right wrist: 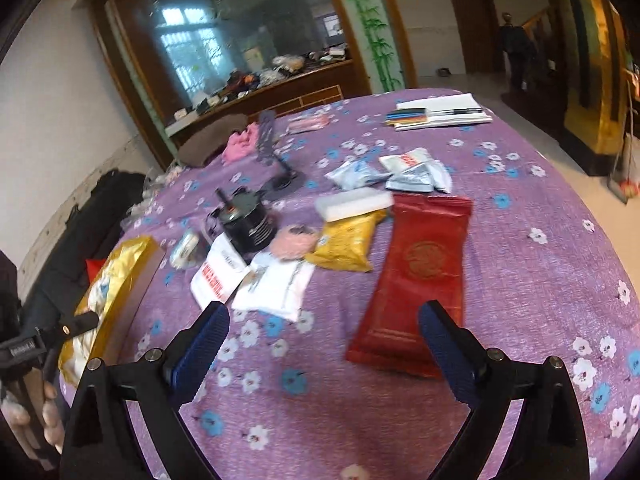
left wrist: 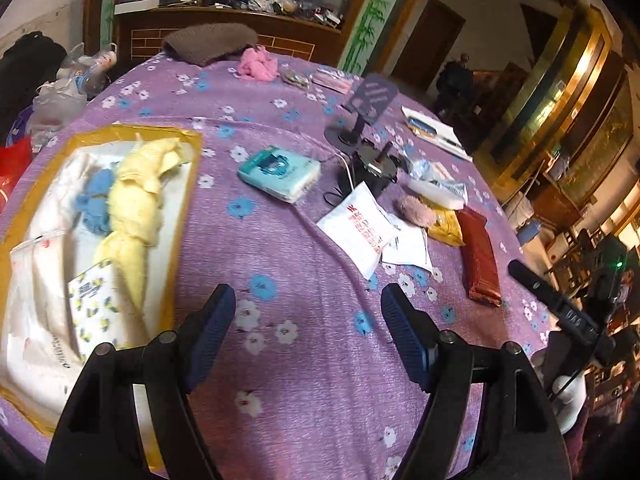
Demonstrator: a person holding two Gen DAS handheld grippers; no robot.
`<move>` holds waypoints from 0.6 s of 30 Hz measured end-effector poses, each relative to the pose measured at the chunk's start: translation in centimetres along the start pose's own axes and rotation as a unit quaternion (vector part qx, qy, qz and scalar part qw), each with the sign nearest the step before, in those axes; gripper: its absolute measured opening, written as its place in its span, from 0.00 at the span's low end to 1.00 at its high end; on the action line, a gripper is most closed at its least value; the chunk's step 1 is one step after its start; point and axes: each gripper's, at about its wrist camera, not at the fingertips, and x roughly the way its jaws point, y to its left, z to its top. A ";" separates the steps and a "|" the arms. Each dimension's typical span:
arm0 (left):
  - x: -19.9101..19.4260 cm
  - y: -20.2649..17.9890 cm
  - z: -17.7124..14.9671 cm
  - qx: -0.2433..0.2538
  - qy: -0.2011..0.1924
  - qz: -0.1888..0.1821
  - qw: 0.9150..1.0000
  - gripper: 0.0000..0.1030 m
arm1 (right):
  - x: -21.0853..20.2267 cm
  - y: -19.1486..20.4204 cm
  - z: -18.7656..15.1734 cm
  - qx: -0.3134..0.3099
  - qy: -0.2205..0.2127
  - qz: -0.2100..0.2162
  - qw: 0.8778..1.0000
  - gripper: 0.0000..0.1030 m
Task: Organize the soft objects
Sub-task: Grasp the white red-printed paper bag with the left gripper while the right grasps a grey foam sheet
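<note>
A gold-rimmed box (left wrist: 192, 136) at the left holds a yellow cloth (left wrist: 136, 200), a blue fluffy piece (left wrist: 96, 204) and a lemon-print pack (left wrist: 96, 312). My left gripper (left wrist: 308, 328) is open and empty above the purple cloth, right of the box. My right gripper (right wrist: 324, 344) is open and empty, its right finger beside a red packet (right wrist: 420, 272). A pink fluffy pad (right wrist: 294, 242), a yellow packet (right wrist: 348, 244) and white packets (right wrist: 276, 288) lie ahead. A pink cloth (left wrist: 256, 64) and a brown knit hat (left wrist: 208, 42) lie at the far edge.
A teal tissue pack (left wrist: 280, 172), a black device with cable (left wrist: 372, 164), a phone stand (left wrist: 360, 116), silver pouches (right wrist: 412, 172) and a white sponge (right wrist: 352, 204) sit mid-table. Papers (right wrist: 440, 112) lie far right. The box also shows at left in the right wrist view (right wrist: 116, 280).
</note>
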 end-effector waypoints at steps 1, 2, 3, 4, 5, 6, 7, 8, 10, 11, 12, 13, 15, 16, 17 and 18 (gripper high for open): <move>0.3 -0.5 0.0 0.007 0.003 0.005 1.000 0.73 | 0.0 -0.7 0.3 0.005 -0.003 -0.003 1.000 0.94; 0.7 -1.0 0.1 0.015 0.006 0.010 1.000 0.73 | 0.2 -1.4 0.1 0.010 -0.004 -0.005 1.000 0.94; 1.1 -1.4 0.3 0.023 0.008 0.012 1.000 0.73 | 0.2 -2.0 0.3 0.014 -0.005 -0.007 1.000 0.94; 1.6 -1.9 0.5 0.032 0.009 0.015 0.999 0.73 | 0.2 -2.5 0.3 0.019 -0.005 -0.009 1.000 0.94; 2.1 -2.5 0.8 0.044 0.010 0.019 0.999 0.73 | 0.2 -3.2 0.5 0.026 -0.005 -0.012 1.000 0.94; 3.0 -3.3 1.2 0.062 0.012 0.029 0.998 0.73 | 0.5 -3.7 0.7 0.031 -0.005 -0.013 0.999 0.94; 3.7 -3.9 1.6 0.078 0.015 0.035 0.996 0.73 | 0.7 -4.3 0.9 0.037 -0.005 -0.013 0.999 0.94; 4.5 -4.6 1.9 0.094 0.018 0.037 0.995 0.73 | 0.9 -5.0 1.2 0.045 -0.004 -0.015 0.999 0.94; 6.7 -6.0 2.6 0.134 0.030 0.041 0.990 0.72 | 1.3 -6.2 1.4 0.063 0.000 -0.019 0.998 0.94; 7.9 -6.5 2.7 0.152 0.039 0.052 0.986 0.72 | 1.6 -6.7 1.5 0.071 0.002 -0.018 0.997 0.94; 8.7 -6.9 2.9 0.165 0.042 0.058 0.984 0.72 | 1.8 -7.4 1.5 0.083 0.005 -0.015 0.996 0.94; 9.6 -7.3 3.0 0.181 0.043 0.063 0.981 0.72 | 2.0 -7.8 1.4 0.090 0.008 -0.013 0.996 0.94; 11.2 -8.0 3.4 0.208 0.043 0.081 0.974 0.72 | 2.4 -8.8 1.3 0.102 0.014 -0.013 0.995 0.94; 11.7 -8.2 3.5 0.217 0.044 0.083 0.972 0.72 | 2.7 -9.2 1.2 0.107 0.018 -0.014 0.994 0.94; 12.4 -8.5 3.6 0.228 0.044 0.084 0.969 0.72 | 2.8 -9.5 1.1 0.112 0.020 -0.013 0.993 0.94; 13.0 -8.7 3.8 0.233 0.045 0.086 0.968 0.72 | 3.0 -9.7 1.1 0.116 0.022 -0.012 0.993 0.94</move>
